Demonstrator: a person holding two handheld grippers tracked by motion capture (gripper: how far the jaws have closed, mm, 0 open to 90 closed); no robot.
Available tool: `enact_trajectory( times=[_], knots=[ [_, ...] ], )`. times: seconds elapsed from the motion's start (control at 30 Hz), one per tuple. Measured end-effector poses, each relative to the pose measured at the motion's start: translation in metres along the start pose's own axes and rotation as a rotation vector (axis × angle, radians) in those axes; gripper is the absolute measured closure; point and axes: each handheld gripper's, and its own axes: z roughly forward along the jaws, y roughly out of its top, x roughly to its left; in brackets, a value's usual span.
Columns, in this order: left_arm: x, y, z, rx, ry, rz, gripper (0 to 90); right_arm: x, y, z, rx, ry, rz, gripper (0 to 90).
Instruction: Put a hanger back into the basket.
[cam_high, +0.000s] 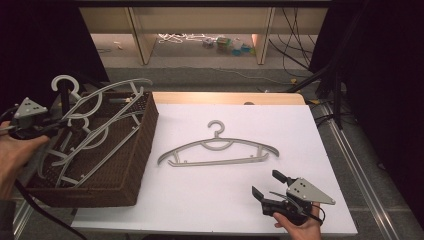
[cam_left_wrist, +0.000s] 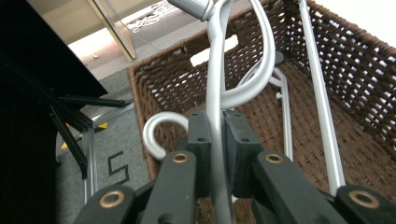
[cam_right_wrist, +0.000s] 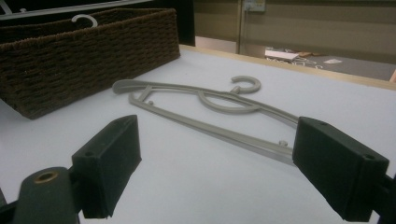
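Big white desk (cam_high: 240, 200) under everything. Brown woven basket (cam_high: 142, 145) at the desk's left edge, with a few grey hangers piled inside.

Left gripper (cam_high: 50, 126) up by the basket's left rim. Jaws squeezed tight on the thin grey bar of one plastic hanger (cam_left_wrist: 215, 93), right by the curved neck. Bar runs straight up between the two pads, with the hook of another hanger (cam_left_wrist: 156, 133) curling just left of the jaws.

Right gripper (cam_high: 272, 187) down near the front of the desk, low and resting. Jaws spread wide, holding nothing. Flat grey hanger (cam_high: 218, 150) lying ahead of those jaws, apart from them, hook pointing away.

Probably light and stiff, this plastic. Smooth too, so likely to slip or swing if pinched at one end. Best spot to pinch: the thick middle under the hook, or the straight bottom bar. Hooks and arms in the pile look easy to tangle, so a slow lift seems wise.
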Motion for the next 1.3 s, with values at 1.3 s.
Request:
enact_trajectory(
  times=[1.3],
  knots=[
    [-0.004, -0.032, 0.017, 0.108, -0.002, 0.047, 81.9, 0.0, -0.001, -0.001, 0.019, 0.005, -0.003, 16.1]
  ],
)
